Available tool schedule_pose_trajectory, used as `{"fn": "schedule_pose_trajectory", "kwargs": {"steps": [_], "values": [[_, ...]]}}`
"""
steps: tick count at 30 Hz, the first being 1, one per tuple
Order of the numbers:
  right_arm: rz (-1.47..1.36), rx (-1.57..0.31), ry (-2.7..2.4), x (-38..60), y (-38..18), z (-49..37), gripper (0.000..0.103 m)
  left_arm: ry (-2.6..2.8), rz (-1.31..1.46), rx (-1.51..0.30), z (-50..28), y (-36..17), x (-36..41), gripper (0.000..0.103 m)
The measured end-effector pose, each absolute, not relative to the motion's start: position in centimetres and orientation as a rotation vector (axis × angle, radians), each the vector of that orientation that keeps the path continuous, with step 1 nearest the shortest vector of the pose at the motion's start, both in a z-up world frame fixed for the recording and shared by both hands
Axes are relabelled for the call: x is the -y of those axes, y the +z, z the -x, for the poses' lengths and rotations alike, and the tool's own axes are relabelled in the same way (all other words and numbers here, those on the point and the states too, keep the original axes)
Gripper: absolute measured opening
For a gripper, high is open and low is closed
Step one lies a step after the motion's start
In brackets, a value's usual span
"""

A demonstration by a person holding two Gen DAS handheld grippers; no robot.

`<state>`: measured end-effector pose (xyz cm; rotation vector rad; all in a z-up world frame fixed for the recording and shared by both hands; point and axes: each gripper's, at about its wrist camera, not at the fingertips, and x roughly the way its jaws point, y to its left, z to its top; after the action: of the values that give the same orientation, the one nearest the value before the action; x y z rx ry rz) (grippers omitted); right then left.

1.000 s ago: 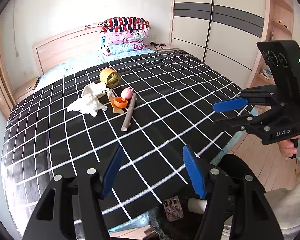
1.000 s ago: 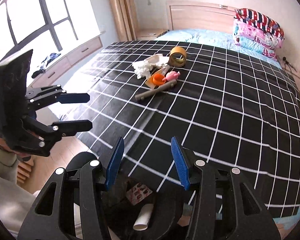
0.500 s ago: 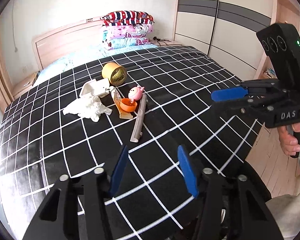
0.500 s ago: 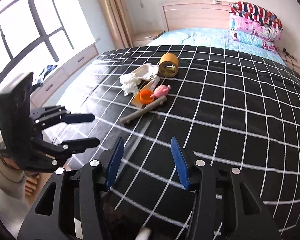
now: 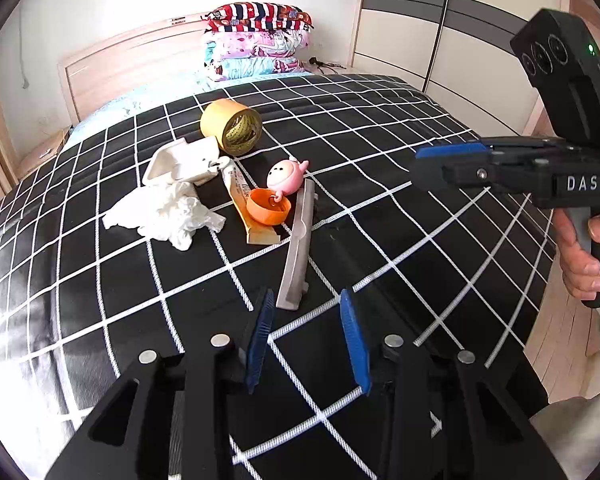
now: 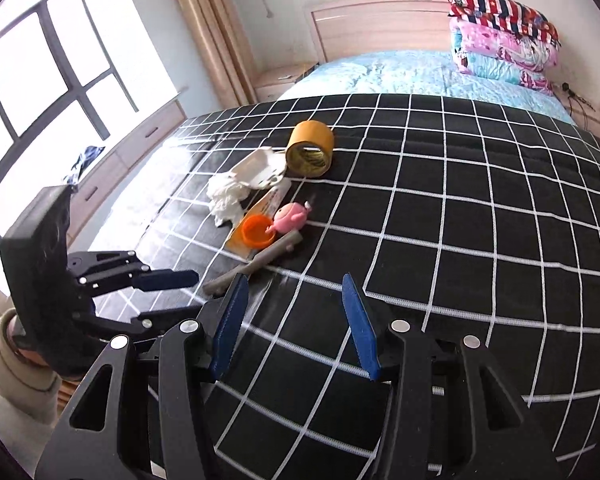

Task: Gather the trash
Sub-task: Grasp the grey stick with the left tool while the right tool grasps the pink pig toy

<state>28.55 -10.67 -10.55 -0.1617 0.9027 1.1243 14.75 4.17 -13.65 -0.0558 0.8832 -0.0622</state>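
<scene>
On the black white-gridded bedspread (image 5: 380, 184), a litter cluster is seen.
The left gripper (image 5: 306, 338) and right gripper (image 6: 296, 322) are held agape, empty, near the long grey bar (image 5: 298, 248).

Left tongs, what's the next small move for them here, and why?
Probably ease the left tongs forward and down over the near end of the grey strip. They are open, empty, already lined up just short of it, and it is the closest piece of the pile on the bed cover.

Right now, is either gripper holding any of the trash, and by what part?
Nothing is held. The left gripper and right gripper are both open, short of the grey strip.
</scene>
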Motion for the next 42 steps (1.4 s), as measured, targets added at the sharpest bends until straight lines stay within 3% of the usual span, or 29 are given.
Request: {"fn": "schedule_pose_trajectory", "kwargs": {"steps": [6,10,30,33,34,42], "values": [[0.161,-0.904,1.129,9.5,-10.8,-29.4,0.049,-0.054,0.066,-0.900,-15.8,-14.3,-4.5,0.030],[0.161,-0.909,1.128,8.5,-11.1,-30.0,0.049,-0.042,0.047,-0.899,-16.1,-14.3,-4.6,0.017],[0.125,-0.978,1.148,4.0,-13.0,-31.5,0.049,-0.071,0.020,-0.898,-13.3,-14.0,-4.6,0.011],[0.125,-0.990,1.143,3.8,-13.5,-31.6,0.042,-0.072,0.029,-0.898,-13.1,-14.0,-4.6,0.011],[0.123,-0.994,1.142,3.7,-13.6,-31.7,0.034,-0.072,0.030,-0.898,-13.0,-13.9,-4.6,0.011],[0.081,-1.000,1.151,4.5,-13.8,-31.7,0.027,-0.083,0.021,-0.882,-12.3,-13.6,-4.2,0.011]]}}
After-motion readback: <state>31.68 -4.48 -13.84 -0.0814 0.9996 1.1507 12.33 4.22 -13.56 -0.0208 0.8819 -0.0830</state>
